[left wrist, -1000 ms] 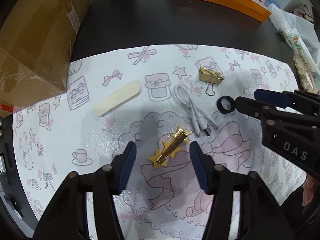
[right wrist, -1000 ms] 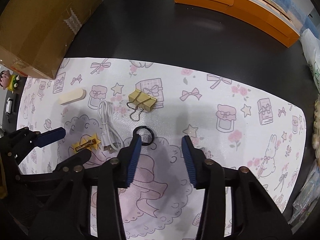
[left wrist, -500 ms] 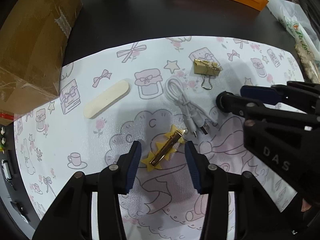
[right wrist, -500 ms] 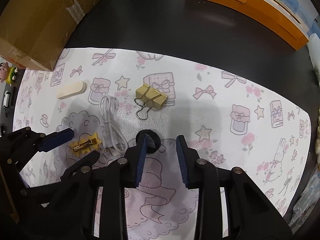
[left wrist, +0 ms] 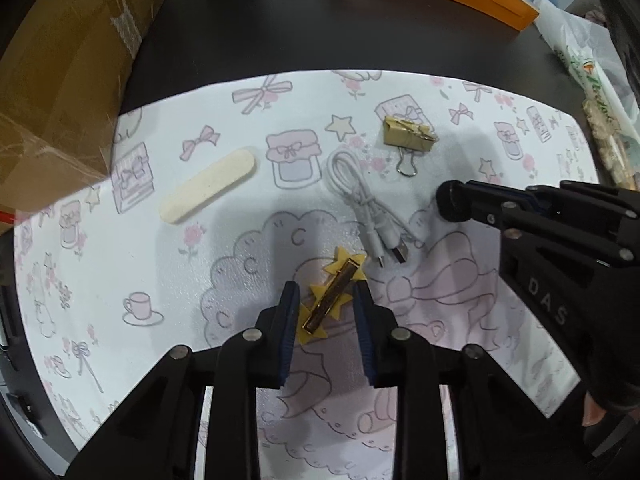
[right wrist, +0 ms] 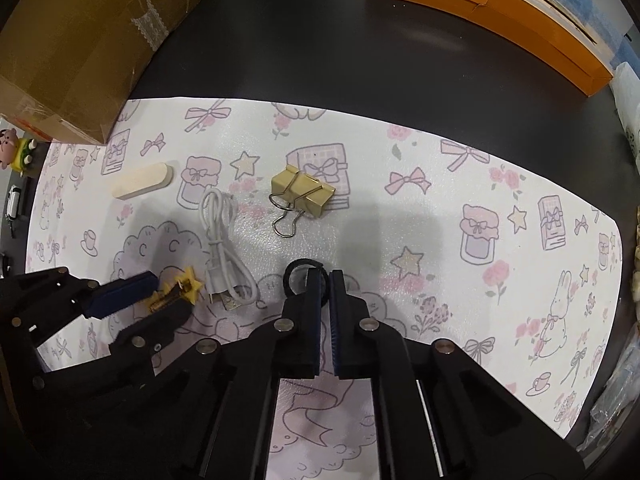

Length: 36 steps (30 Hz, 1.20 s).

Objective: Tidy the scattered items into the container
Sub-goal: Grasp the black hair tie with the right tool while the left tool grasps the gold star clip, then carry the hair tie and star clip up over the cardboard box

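A yellow star hair clip (left wrist: 332, 300) lies on the patterned mat (left wrist: 160, 280), and my left gripper (left wrist: 326, 304) is shut on it, pads touching its star edges. The right wrist view shows the same clip (right wrist: 176, 292) between those fingers. My right gripper (right wrist: 325, 280) is shut on the near rim of a black ring (right wrist: 296, 270), which sticks out past its tip (left wrist: 450, 204). A gold binder clip (left wrist: 408, 136), a coiled white USB cable (left wrist: 368, 216) and a cream oblong block (left wrist: 208, 186) lie loose on the mat.
A cardboard box (right wrist: 92, 32) stands at the back left on the black table. A long orange box (right wrist: 500, 12) runs along the back right. Plastic bags (left wrist: 592, 80) crowd the right edge. Small figurines (right wrist: 8, 148) sit at the far left.
Both grippers have come down and closed: the left jaws narrowed around the star hair clip, the right jaws closed onto the black ring's rim.
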Available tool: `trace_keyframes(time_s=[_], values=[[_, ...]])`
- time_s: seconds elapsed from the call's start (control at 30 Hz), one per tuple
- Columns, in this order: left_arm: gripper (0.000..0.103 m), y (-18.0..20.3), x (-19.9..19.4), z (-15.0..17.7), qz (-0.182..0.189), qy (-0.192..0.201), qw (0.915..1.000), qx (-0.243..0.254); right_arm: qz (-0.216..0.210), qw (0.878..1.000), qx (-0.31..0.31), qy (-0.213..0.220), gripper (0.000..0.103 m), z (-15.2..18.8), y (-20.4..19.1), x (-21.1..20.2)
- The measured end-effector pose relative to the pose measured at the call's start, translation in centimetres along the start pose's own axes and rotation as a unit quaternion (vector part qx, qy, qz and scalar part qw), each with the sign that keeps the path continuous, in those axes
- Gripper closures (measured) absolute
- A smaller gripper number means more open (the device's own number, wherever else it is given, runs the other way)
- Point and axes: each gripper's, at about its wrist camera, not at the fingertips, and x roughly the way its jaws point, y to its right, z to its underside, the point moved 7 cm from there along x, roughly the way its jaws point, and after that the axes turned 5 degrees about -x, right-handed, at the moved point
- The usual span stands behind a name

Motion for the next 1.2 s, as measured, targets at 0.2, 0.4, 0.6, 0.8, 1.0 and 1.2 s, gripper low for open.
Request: trace_keyframes(time_s=[0.2,0.4,0.6,0.8,1.0,1.2], values=[[0.076,-0.2,-1.3,1.0,0.001,0.014,0.9999,0.001,-0.002,1.000,0.002,0.010,0.099,0.2,-0.4,-1.2],[0.076,-1.3,-4.4,0.3,0.003,0.031,0.9995,-0.003,0.001,1.000,0.003,0.016,0.099,0.2,-0.7,-2.9],[0.076,-1.5,-8.5,-3.0,0.002,0.046,0.9989,-0.006,0.002,1.000,0.007,0.024,0.099,0.8,-1.0,-7.3],[0.076,-1.8,-14.5,-4.4,0.003,0.083,0.9966,0.001,0.004,0.999,0.009,0.047,0.099,0.2,-1.1,-12.7],[0.076,-2.3,-18.6,-5.1,0.004,0.103,0.9947,0.004,0.008,0.998,-0.005,0.068,0.099,-1.2,-2.3,-17.3],[0.076,-2.8,-21.0,-5.9,0.009,0.113,0.9935,-0.005,0.012,0.997,-0.012,0.078,0.099,-2.7,-3.4,-20.3]])
